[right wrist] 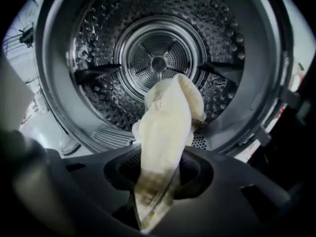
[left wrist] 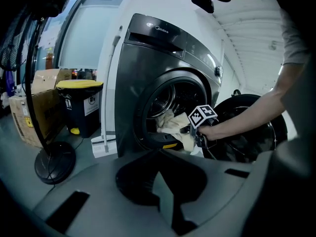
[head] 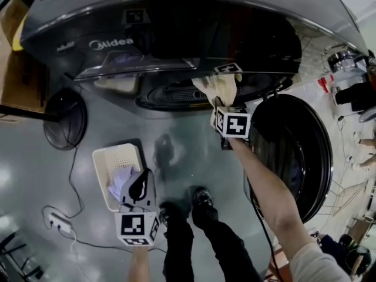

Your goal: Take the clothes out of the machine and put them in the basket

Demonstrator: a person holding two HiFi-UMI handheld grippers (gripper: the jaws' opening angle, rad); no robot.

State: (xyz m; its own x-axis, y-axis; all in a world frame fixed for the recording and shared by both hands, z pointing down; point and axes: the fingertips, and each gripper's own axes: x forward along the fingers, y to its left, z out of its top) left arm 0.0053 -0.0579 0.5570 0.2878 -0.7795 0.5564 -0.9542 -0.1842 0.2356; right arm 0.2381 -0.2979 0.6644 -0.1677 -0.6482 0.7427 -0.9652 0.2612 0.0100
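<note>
Your left gripper (head: 139,185) is covering the near corner of the basket (head: 111,157), hiding part of the clothes (head: 120,183) lying in it. The cloth (right wrist: 165,132) is vanishing at its lower end into shadow between the jaws of your right gripper (right wrist: 154,209). The head view's bottom edge is cutting off your legs (head: 202,245).

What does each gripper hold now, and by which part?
The right gripper holds the cream cloth by one end; the left gripper holds nothing.

A crumpled cream cloth (head: 222,90) is trailing from the dark washing machine (head: 176,16) at upper centre, its round door (head: 296,151) standing wide open at right. The white perforated basket (head: 111,157) is sitting at lower left, holding pale clothes (head: 120,184).
</note>
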